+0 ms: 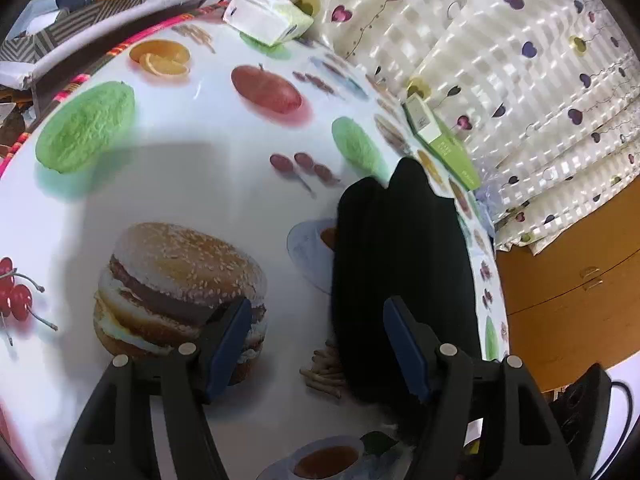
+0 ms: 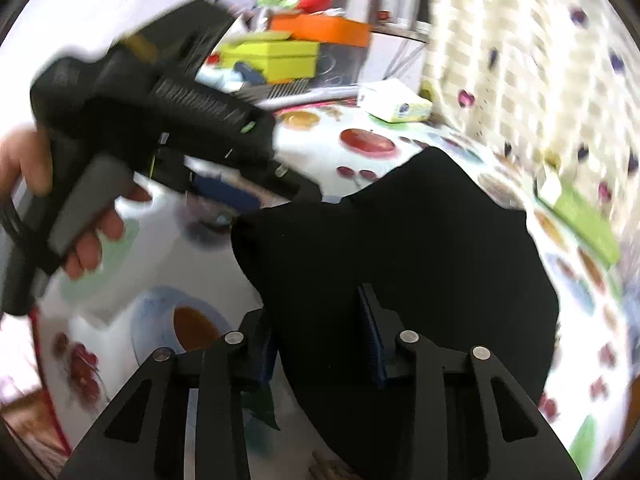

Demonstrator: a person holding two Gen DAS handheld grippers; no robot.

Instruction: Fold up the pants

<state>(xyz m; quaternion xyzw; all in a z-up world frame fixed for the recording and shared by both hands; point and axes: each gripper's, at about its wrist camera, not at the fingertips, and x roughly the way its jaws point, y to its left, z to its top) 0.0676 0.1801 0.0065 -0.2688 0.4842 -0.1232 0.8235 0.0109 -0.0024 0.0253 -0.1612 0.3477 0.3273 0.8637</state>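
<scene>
Black pants on the desk, two claws over them.

The pants (image 2: 400, 248) lie in a dark folded heap on the desk (image 1: 208, 184), near its edge by the curtain (image 1: 500, 60). The desk has a cloth with pictures of food, like a burger (image 1: 180, 288) and an apple (image 1: 266, 88). The left claw (image 1: 316, 344) is spread wide and holds nothing. One finger is over the burger and the other is over the edge of the pants. A hand (image 2: 86, 240) holds that claw. The right claw (image 2: 316, 340) has its fingers part way together with a fold of the pants between them. I cannot tell if the pads press on the cloth. A tissue pack (image 1: 268, 16) sits at the far edge. A green box (image 1: 444, 144) sits by the curtain.
</scene>
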